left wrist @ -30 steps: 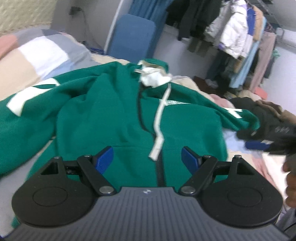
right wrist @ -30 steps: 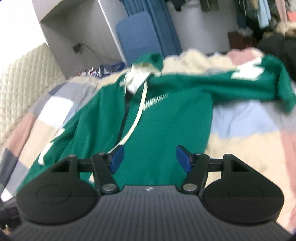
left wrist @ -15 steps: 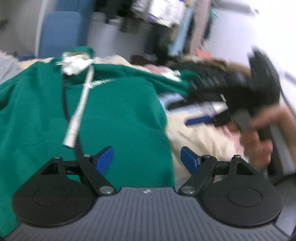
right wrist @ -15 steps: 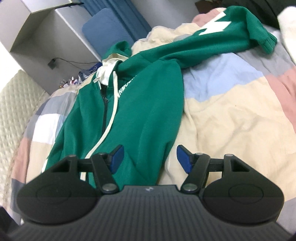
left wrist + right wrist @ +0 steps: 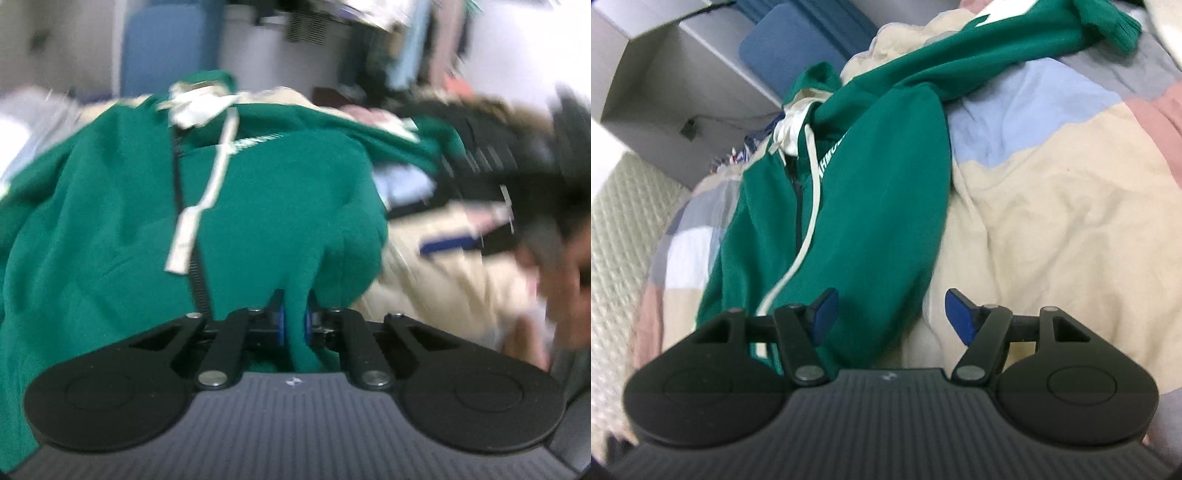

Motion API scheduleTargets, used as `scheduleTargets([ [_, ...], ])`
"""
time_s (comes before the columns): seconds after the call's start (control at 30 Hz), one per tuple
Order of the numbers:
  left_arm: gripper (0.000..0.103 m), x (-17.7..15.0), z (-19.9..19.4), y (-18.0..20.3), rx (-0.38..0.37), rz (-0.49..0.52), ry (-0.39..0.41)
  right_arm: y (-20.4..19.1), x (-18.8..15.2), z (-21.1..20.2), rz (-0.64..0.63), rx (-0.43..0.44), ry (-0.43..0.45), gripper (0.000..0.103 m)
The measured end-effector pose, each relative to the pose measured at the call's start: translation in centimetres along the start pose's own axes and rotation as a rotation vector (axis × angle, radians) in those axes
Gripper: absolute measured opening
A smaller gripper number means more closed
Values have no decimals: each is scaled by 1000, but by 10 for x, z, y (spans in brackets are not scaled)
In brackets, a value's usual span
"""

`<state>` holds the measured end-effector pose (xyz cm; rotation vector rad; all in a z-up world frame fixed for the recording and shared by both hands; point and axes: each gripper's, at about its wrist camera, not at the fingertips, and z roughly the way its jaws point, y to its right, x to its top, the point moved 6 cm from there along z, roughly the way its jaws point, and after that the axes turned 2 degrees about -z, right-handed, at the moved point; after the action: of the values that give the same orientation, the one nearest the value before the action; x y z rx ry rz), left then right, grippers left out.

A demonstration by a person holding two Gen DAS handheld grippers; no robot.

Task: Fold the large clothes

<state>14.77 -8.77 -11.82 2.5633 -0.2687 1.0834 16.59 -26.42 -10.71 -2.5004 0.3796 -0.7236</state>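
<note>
A green zip hoodie (image 5: 258, 206) with a white drawstring (image 5: 218, 166) lies spread on the bed. My left gripper (image 5: 293, 325) is shut on a pinched fold of its green fabric near the bottom hem, just right of the zip. In the right wrist view the hoodie (image 5: 879, 206) stretches away from me, with one sleeve (image 5: 997, 48) thrown out to the upper right. My right gripper (image 5: 890, 317) is open low over the hoodie's near right edge, and its blue pads (image 5: 823, 314) press on nothing. In the left wrist view that gripper (image 5: 461, 242) is a dark blur at the right.
The bed has a patchwork quilt (image 5: 1052, 206) in beige, blue, pink and grey. A padded headboard (image 5: 613, 229) runs along the left, and a blue board (image 5: 790, 48) stands behind the bed. Hanging clothes (image 5: 406, 37) fill the back. A person's hand (image 5: 554, 280) is at the right.
My left gripper has come down onto the hoodie and shut on a fold of it. The right gripper sank closer to the hoodie's edge and rolled, still open.
</note>
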Motion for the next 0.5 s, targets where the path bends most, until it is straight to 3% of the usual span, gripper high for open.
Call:
scheduleTargets([
  [0.2,9,13,-2,-58,-41,-292,14,-19,-15,16,-37,116,-101,67],
  [0.33,9,20,4,-96,-28,-461,27,-36,-32,38,-108,129,-188,67],
  [0.5,9,24,11,-125,-48,-570,29,-57,-44,61,-112,252,-234,67],
])
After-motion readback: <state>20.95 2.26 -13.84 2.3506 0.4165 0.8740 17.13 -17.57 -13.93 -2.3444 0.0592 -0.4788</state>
